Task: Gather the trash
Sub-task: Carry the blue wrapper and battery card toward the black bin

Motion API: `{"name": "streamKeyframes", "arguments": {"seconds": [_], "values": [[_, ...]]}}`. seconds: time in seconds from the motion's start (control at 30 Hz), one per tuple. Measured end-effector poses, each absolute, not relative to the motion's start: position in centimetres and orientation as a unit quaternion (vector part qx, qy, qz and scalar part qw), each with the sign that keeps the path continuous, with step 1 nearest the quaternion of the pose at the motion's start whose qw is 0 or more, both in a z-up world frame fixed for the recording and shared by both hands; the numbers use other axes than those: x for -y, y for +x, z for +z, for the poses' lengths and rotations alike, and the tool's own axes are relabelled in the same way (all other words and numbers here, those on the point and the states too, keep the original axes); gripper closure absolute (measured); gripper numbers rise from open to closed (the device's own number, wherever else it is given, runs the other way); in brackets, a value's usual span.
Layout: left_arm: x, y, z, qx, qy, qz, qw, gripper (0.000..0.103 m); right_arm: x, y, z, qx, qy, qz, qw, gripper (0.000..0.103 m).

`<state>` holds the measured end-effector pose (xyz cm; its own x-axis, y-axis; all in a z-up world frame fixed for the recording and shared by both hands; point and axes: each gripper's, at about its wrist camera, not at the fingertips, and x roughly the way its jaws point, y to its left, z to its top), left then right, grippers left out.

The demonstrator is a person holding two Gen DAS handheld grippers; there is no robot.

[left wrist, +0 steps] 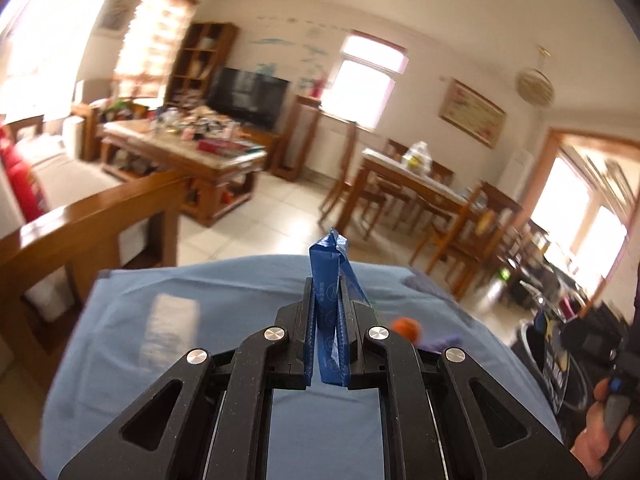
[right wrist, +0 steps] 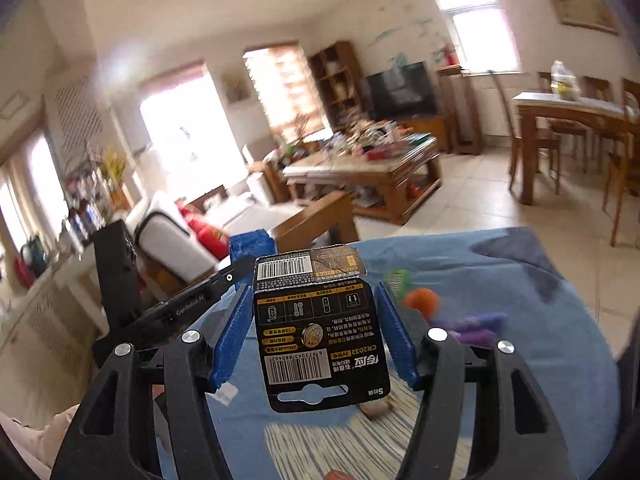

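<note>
My left gripper [left wrist: 326, 284] is shut on a folded blue wrapper [left wrist: 325, 256], which sticks up past the fingertips above the blue-clothed table [left wrist: 180, 320]. My right gripper [right wrist: 314, 292] holds a black battery card [right wrist: 320, 340] with barcodes upright between its blue pads, clear of the blue cloth [right wrist: 500, 264]. The right wrist view also shows the left gripper [right wrist: 176, 308] off to the left with the blue wrapper [right wrist: 252, 246] at its tip. A hand [left wrist: 600, 420] on the right tool shows at the left view's right edge.
An orange item [right wrist: 420, 300], a purple one [right wrist: 476, 326] and a green one [right wrist: 398, 278] lie on the cloth past the right gripper, with a white scrap [right wrist: 226, 394] nearer. A wooden bench [left wrist: 100, 216], cluttered coffee table [left wrist: 192, 156] and dining table [left wrist: 408, 176] stand beyond.
</note>
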<state>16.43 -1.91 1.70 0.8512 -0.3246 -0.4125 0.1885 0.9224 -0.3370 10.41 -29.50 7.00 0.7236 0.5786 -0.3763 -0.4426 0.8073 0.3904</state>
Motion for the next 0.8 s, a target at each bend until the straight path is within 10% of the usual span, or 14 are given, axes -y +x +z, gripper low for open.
{"name": "streamKeyframes", "arguments": {"seconds": [0.8], "values": [[32.7, 12.2, 3.9, -0.271, -0.021, -0.383, 0.883, 0.093, 54.7, 3.0, 2.4, -0.183, 0.273, 0.060, 0.943, 0.042]]}}
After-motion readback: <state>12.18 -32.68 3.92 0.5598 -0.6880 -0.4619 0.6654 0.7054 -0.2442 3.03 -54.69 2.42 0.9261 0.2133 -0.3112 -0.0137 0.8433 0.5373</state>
